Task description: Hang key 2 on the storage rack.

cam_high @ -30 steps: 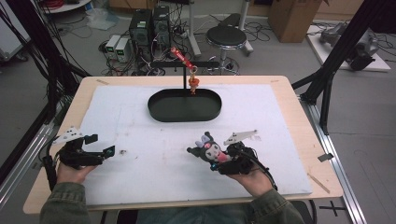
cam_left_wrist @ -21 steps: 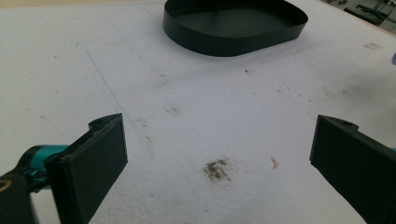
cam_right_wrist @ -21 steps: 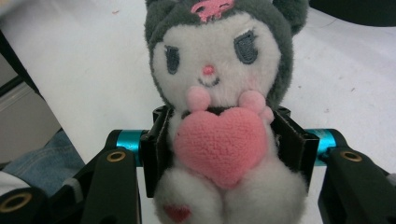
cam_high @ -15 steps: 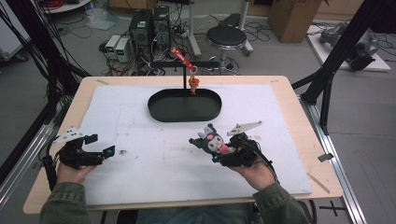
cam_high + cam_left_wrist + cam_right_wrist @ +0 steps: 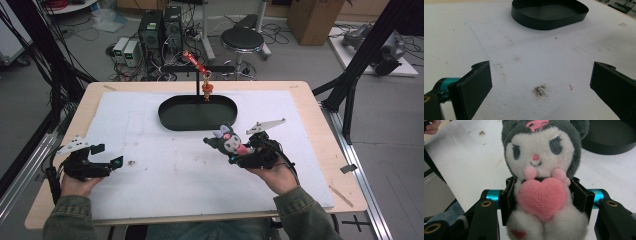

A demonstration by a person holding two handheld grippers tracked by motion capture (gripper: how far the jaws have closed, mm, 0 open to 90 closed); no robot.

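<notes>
— Where is the plush toy (image 5: 229,142)?
— Clamped at its waist in the right gripper (image 5: 239,151), above the mat.
— And the black tray (image 5: 197,114)?
— Just beyond it. The left gripper (image 5: 106,156) sits wide open, empty, farther off.

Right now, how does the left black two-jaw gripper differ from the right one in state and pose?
The left gripper has its jaws spread wide with nothing between them; the right gripper is shut on the grey-and-white plush toy with a pink heart. The left gripper sits low at the white mat's near left; the right gripper is raised, nearer the black oval tray. Both are hand-held.
</notes>
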